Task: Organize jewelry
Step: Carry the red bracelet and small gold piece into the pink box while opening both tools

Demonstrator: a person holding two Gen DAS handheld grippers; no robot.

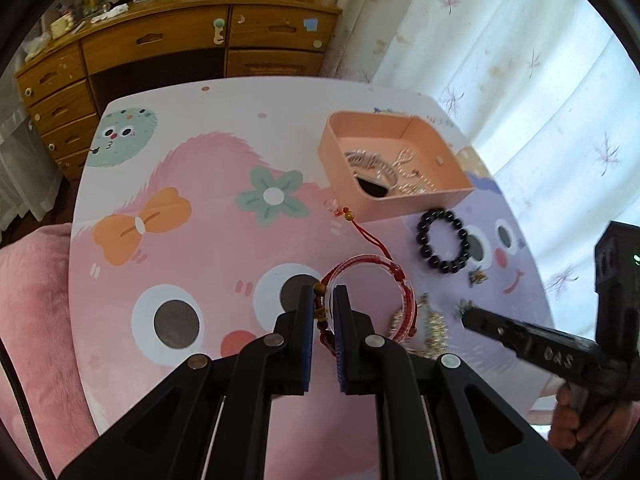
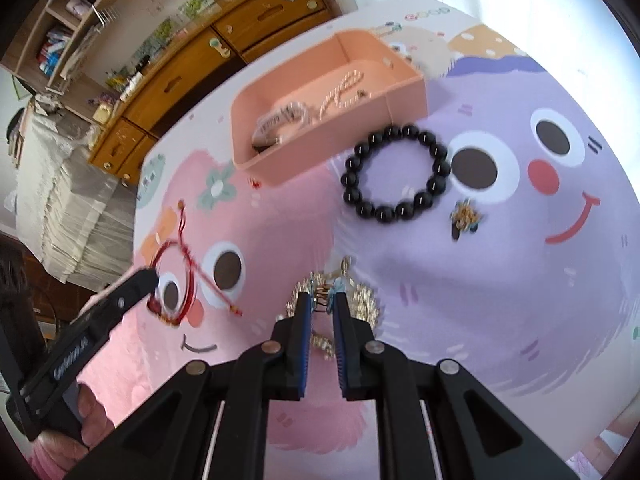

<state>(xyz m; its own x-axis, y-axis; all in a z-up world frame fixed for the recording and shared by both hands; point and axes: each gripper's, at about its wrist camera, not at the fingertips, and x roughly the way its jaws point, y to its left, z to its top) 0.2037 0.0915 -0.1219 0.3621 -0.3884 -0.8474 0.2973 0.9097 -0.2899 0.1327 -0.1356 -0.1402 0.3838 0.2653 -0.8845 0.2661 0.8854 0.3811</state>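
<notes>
A pink tray (image 1: 340,168) (image 2: 404,92) stands on the cartoon-print table and holds silver jewelry. My left gripper (image 1: 324,292) is shut on a red cord bracelet with a clear bangle (image 1: 372,264), seen also in the right wrist view (image 2: 180,276). My right gripper (image 2: 320,298) is closed around a gold tasselled hair ornament (image 2: 360,300), which also shows in the left wrist view (image 1: 432,328). A black bead bracelet (image 1: 442,240) (image 2: 396,170) lies in front of the tray. A small gold piece (image 2: 464,216) (image 1: 478,278) lies beside it.
A wooden dresser with drawers (image 1: 168,56) (image 2: 192,76) stands behind the table. A curtain (image 1: 520,60) hangs to the right. A pink fluffy cushion (image 1: 36,320) lies at the table's left edge. A bed (image 2: 60,184) is at far left.
</notes>
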